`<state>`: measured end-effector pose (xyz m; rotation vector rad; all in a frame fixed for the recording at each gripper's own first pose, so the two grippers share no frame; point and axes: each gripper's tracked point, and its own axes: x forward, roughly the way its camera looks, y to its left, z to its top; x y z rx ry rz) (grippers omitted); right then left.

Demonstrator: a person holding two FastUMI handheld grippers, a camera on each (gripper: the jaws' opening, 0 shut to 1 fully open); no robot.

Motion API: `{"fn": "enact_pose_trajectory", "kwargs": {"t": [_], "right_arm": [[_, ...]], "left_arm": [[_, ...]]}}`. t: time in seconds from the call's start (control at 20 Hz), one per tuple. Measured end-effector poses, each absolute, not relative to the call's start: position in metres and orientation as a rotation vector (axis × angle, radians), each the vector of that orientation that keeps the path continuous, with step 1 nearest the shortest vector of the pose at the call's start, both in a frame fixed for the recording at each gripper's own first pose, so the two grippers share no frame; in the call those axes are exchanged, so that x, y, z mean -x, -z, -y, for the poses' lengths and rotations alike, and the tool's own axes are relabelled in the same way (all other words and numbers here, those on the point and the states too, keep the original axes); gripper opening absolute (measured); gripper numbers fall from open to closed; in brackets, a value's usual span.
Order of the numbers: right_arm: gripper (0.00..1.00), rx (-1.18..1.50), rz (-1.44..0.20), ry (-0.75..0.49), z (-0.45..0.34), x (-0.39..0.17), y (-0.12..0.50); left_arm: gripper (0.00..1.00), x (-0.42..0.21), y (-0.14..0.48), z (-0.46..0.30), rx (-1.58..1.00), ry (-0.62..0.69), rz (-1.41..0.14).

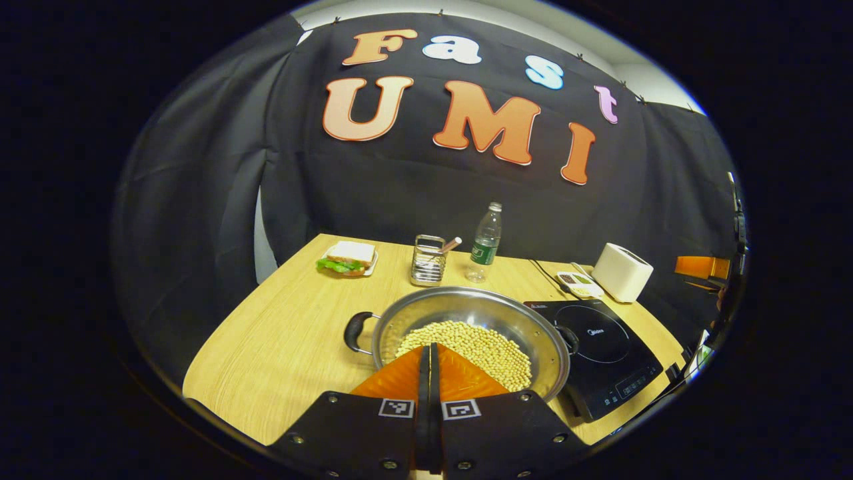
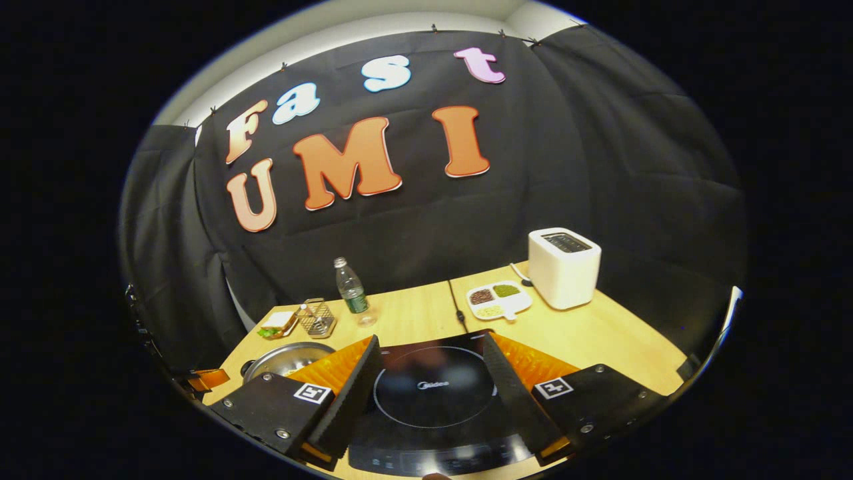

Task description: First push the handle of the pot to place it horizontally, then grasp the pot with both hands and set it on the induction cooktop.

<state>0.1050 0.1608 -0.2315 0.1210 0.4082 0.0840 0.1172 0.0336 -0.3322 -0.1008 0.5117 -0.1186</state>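
A steel pot [image 1: 466, 320] full of pale beans sits on the wooden table [image 1: 280, 333] just left of the black induction cooktop [image 1: 603, 347]. One black handle [image 1: 354, 331] sticks out at the pot's left; the other [image 1: 568, 338] is at its right, by the cooktop. My left gripper [image 1: 429, 350] hovers over the pot's near rim, fingers pressed together and holding nothing. In the right gripper view, my right gripper [image 2: 430, 343] stands open above the cooktop [image 2: 433, 393], with the pot [image 2: 286, 359] off to its left.
At the table's back stand a sandwich on a plate [image 1: 346, 259], a wire holder [image 1: 428, 260], a water bottle [image 1: 484, 243], a small dish of grains [image 1: 578, 283] and a white toaster [image 1: 622, 271]. A cable [image 2: 456, 303] runs back from the cooktop.
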Motion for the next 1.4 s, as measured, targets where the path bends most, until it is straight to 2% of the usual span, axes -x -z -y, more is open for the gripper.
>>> {"fn": "enact_pose_trajectory", "kwargs": {"t": [0.2, 0.3, 0.35, 0.4, 0.65, 0.75, 0.85, 1.05, 1.4], "right_arm": [[0.95, -0.091, -0.462, -0.116, -0.212, -0.112, 0.263], [0.96, -0.059, -0.491, -0.12, -0.228, -0.115, 0.283], [0.95, -0.043, -0.511, -0.123, -0.236, -0.117, 0.294], [0.96, -0.029, -0.529, -0.126, -0.243, -0.118, 0.304], [0.96, 0.015, -0.606, -0.12, -0.263, -0.128, 0.346], [0.96, 0.023, -0.62, -0.118, -0.269, -0.13, 0.356], [0.96, 0.046, -0.632, -0.121, -0.275, -0.133, 0.365], [0.96, 0.09, -0.669, -0.124, -0.277, -0.132, 0.382], [0.96, 0.094, -0.735, -0.153, -0.286, -0.125, 0.401]], "left_arm": [[0.05, -0.124, 0.341, -0.063, 0.113, 0.1, -0.509], [0.15, -0.129, 0.349, -0.072, 0.123, 0.103, -0.516], [0.25, -0.132, 0.354, -0.077, 0.125, 0.101, -0.518], [0.29, -0.137, 0.359, -0.081, 0.127, 0.103, -0.522], [0.3, -0.161, 0.383, -0.081, 0.118, 0.158, -0.559], [0.57, -0.17, 0.389, -0.08, 0.108, 0.173, -0.568], [0.76, -0.177, 0.393, -0.079, 0.106, 0.18, -0.567], [0.78, -0.191, 0.415, -0.095, 0.054, 0.14, -0.624], [0.8, -0.202, 0.431, -0.086, 0.11, 0.179, -0.663]]}}
